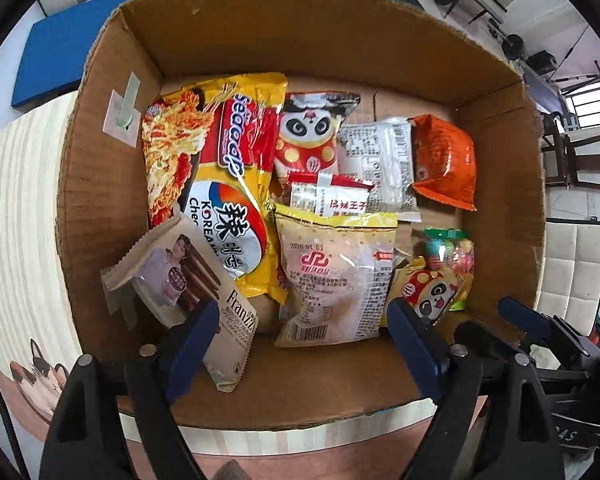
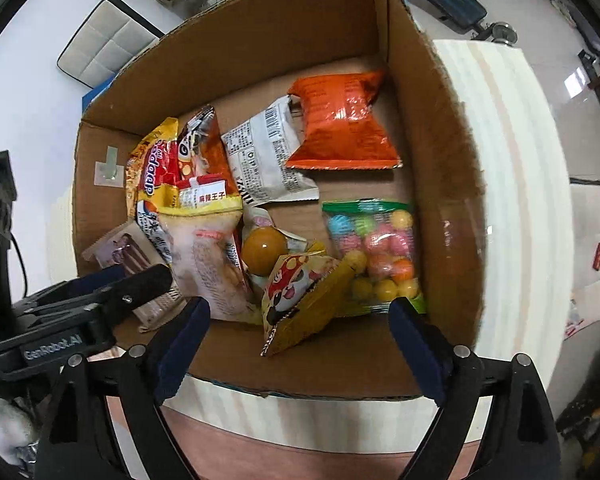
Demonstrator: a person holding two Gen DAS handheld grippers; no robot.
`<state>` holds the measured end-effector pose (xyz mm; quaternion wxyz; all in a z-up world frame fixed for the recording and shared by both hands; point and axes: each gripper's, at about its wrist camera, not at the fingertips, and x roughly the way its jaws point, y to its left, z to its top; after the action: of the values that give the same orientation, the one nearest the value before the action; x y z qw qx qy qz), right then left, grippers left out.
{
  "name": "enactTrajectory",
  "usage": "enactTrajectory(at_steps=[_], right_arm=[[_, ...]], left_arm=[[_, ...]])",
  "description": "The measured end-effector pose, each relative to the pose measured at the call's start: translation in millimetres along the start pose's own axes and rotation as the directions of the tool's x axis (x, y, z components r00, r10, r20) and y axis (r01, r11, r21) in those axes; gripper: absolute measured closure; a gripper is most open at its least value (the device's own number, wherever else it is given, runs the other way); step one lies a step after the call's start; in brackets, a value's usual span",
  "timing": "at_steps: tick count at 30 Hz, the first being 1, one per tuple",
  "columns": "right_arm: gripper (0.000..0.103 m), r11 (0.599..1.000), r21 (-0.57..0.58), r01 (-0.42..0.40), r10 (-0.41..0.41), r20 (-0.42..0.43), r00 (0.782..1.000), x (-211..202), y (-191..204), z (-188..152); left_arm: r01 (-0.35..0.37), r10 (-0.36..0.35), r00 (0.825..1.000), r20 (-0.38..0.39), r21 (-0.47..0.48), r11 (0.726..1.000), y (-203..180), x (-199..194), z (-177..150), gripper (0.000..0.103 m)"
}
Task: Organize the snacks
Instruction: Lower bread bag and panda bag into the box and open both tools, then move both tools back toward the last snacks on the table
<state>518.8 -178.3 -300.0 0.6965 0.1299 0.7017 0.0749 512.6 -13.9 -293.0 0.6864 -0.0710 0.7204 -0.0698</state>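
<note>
Both the left gripper [image 1: 304, 340] and right gripper [image 2: 296, 336] hover with jaws spread, empty, over the cardboard box [image 1: 300, 40]. Inside lie snack packets, including a yellow noodle bag [image 1: 228, 168] and a candy bag [image 2: 374, 248].

Pale striped desk [image 2: 512, 184] beneath jaws; glossy white floor [image 2: 28, 92] beyond; white padded chair [image 2: 108, 40] far left; daylight.

Left gripper [image 1: 304, 334] & right gripper [image 2: 300, 330]: black plastic frames carrying dark-blue finger pads [image 2: 184, 344], silver screws showing at pivots; "GenRobot.AI" lettering showing white on left unit.
</note>
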Motion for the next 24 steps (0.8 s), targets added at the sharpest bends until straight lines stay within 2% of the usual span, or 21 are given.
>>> enactTrajectory(at_steps=[6, 11, 17, 20, 24], right_arm=[[0.009, 0.997, -0.048, 0.067, -0.064, 0.051, 0.997, -18.4, 4.3, -6.5], [0.009, 0.990, -0.085, 0.116, -0.105, 0.122, 0.987, -40.7, 12.6, -19.4], [0.009, 0.986, -0.089, 0.141, -0.121, 0.198, 0.973, -67.3, 15.9, -41.4], [0.009, 0.986, -0.088, 0.145, -0.121, 0.236, 0.964, -79.2, 16.9, -53.8], [0.009, 0.975, -0.108, 0.197, -0.156, 0.306, 0.939, -96.9, 24.9, -73.2]], left_arm=[[-0.010, 0.007, 0.992, 0.129, 0.019, 1.000, -2.4, -28.0, -7.2, 0.017], [-0.033, 0.030, 0.976, 0.215, 0.013, 0.999, -4.1, -53.4, -23.4, 0.017], [-0.106, 0.104, 0.942, 0.319, -0.009, 0.994, -3.9, -78.1, -55.2, 0.017], [-0.118, 0.116, 0.928, 0.355, -0.016, 0.993, -3.3, -89.0, -71.6, 0.017], [-0.150, 0.144, 0.903, 0.404, -0.017, 0.989, -7.8, -99.5, -92.1, 0.017]])
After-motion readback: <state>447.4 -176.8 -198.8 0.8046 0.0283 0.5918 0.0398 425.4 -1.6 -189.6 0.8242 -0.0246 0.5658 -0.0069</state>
